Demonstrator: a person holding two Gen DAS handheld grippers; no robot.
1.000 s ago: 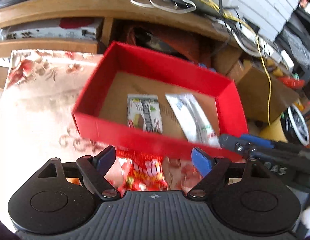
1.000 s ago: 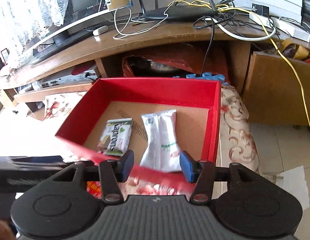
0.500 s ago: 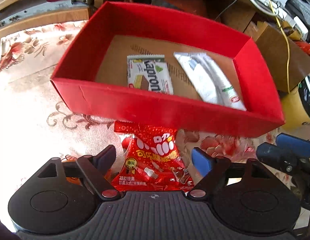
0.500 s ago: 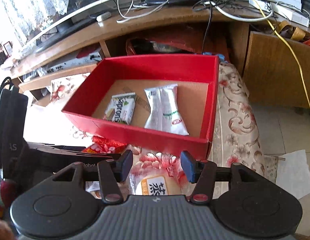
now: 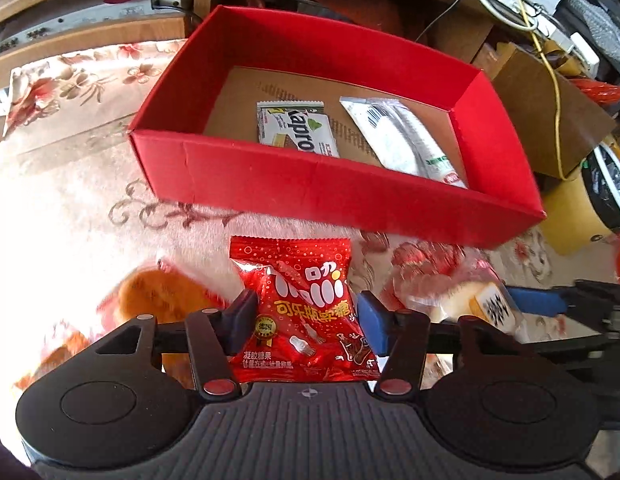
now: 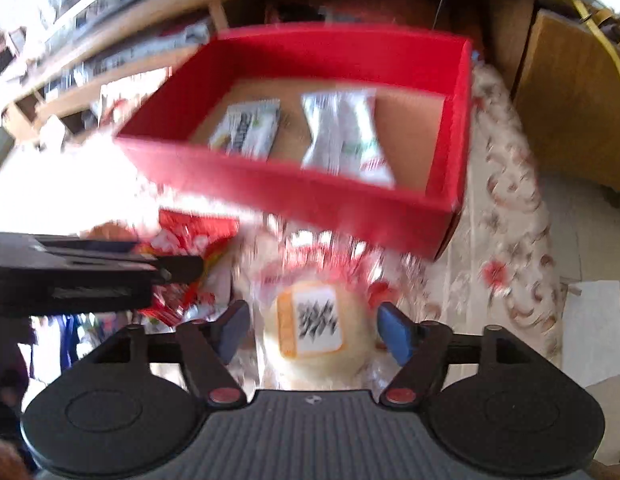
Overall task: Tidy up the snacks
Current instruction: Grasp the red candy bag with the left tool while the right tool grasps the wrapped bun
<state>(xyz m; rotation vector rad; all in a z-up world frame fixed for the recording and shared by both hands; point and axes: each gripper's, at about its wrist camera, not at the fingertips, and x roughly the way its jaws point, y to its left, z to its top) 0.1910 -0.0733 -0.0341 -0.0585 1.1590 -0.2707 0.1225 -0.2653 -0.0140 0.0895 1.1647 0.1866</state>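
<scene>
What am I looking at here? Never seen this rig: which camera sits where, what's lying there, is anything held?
There is no robot. A person holds tongs in each hand, and each pair has a fisheye camera looking along its fingers. In the left view, the left tongs have just been closing around a candy bag on the cloth. The pads are at its edges, but the grip is unclear. In the blurred right view, the right tongs have just been opening and stand clear around a bun. Beyond, a red box holds a wafer and a white pack.
</scene>
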